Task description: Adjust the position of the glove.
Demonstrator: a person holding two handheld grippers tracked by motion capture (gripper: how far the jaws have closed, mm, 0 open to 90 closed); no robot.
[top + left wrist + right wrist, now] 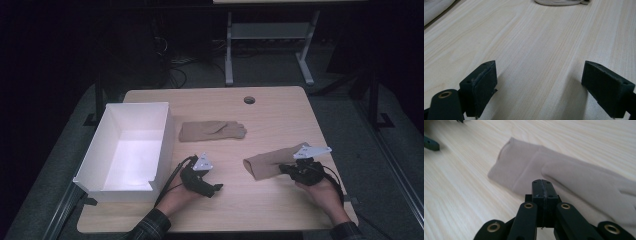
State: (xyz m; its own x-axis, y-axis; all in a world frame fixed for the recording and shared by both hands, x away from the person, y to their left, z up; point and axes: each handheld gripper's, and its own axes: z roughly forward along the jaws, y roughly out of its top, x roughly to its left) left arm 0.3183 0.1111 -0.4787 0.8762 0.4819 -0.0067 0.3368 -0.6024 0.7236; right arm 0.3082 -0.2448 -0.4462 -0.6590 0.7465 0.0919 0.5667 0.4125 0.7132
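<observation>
Right of the white bin (131, 150), on the bare wooden surface (270, 107), a beige glove (270, 162) lay near the right-hand edge, its cuff end pointing toward the bin and its far end raised under the right tool (292, 169). That tool's jaws were pressed together; in the right gripper view the glove (574, 177) lay draped just behind their tips, so a pinch on its fabric looked likely, though the contact itself was hidden. The left tool (212, 189) sat just beside the bin's near right corner, its jaws spread wide over bare wood with nothing between them, as the left gripper view showed (539, 85). A second beige glove (212, 131) lay flat farther back, just right of the bin's far end. Between the bin and the held glove the wood was open, and a wide bare strip ran along the surface's near edge.
</observation>
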